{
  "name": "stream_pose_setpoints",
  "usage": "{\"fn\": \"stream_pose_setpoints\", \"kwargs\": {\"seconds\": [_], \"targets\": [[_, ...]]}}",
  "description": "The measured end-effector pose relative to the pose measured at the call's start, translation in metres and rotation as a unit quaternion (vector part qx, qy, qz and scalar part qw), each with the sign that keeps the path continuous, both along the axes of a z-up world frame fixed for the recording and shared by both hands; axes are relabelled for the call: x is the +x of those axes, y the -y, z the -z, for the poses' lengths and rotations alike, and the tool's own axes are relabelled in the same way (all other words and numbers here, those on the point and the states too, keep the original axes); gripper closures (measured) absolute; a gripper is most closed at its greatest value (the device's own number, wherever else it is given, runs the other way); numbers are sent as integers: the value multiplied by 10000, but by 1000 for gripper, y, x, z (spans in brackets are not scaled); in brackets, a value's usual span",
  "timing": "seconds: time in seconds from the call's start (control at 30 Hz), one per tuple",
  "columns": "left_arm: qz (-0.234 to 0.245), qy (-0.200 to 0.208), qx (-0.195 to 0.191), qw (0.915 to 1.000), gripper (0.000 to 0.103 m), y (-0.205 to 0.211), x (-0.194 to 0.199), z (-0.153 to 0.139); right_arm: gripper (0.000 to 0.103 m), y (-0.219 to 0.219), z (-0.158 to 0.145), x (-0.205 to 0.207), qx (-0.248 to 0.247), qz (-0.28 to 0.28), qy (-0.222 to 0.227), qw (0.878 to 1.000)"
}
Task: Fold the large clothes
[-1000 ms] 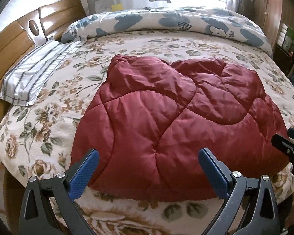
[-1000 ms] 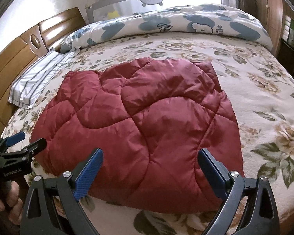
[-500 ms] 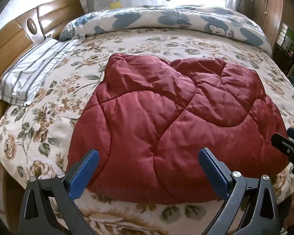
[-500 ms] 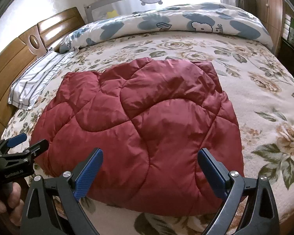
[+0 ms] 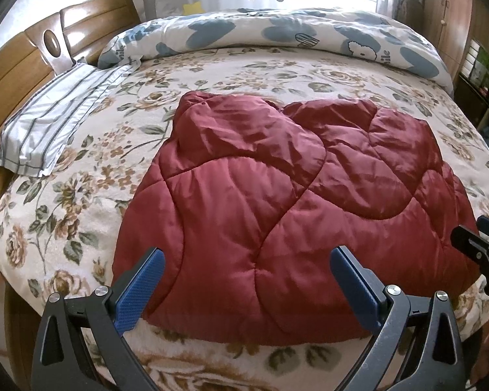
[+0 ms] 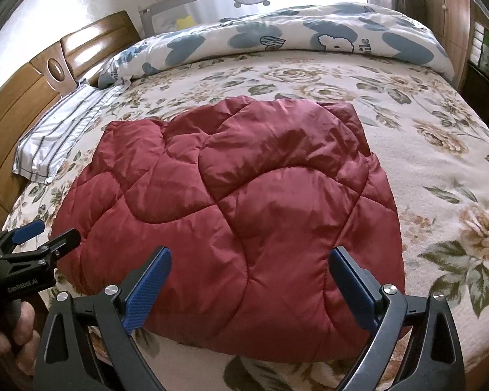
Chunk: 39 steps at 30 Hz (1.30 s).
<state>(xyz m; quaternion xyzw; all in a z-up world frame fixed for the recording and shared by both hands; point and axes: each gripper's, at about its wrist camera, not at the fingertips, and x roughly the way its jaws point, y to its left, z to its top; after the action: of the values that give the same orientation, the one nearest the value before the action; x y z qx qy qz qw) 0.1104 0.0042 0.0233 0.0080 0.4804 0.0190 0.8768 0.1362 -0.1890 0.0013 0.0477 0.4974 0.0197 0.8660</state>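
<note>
Folded dark-red quilted garment (image 5: pixel 296 215) flat on the floral bedspread (image 5: pixel 81 215), straight ahead of both tools, near edge between and just past the fingertips. Left gripper (image 5: pixel 246 288) spread wide, grasping nothing, hovering off the garment's near edge. Right gripper (image 6: pixel 249 285) likewise released, 2 blue pads apart. Striped pillow (image 5: pixel 53 120) far left ahead by the wooden headboard (image 5: pixel 13 65); blue-patterned duvet (image 5: pixel 277 34) beyond.
</note>
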Motion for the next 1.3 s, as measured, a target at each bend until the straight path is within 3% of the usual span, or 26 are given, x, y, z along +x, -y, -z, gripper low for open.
{"fn": "stream_pose_setpoints", "kwargs": {"seconds": [1.3], "targets": [[12,-44,5,10000,1,-2,10,4,5,-1,4,8,18,-30,-65,10000]]}}
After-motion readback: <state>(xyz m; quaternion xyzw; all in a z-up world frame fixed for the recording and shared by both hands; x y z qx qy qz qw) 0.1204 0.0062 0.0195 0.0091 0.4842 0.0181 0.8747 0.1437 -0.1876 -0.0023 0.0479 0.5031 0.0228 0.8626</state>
